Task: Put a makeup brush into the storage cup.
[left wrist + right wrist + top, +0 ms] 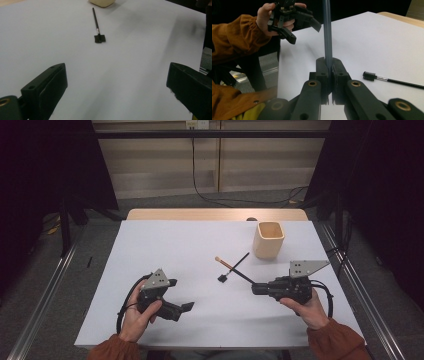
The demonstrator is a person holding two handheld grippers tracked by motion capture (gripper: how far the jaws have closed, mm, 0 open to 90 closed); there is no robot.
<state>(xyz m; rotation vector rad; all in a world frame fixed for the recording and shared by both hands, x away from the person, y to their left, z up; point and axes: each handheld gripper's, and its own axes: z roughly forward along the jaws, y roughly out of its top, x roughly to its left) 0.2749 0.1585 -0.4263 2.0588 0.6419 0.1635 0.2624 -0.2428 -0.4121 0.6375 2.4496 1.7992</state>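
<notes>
My right tool point(256, 288) pinches a thin brush point(231, 266) by its end; I should keep it steady toward the cup point(268, 240). My left tool point(181, 295) hangs spread above the table point(165, 245).

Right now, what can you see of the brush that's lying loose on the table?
The loose brush is thin, with a straight black handle, a short silvery band and a small dark bristle head. It lies flat on the white table, head toward the person, handle running up toward the cream cup. Neither gripper holds it. In the high view it crosses the orange-tipped stick gripped by the right gripper; whether they touch is unclear.
</notes>
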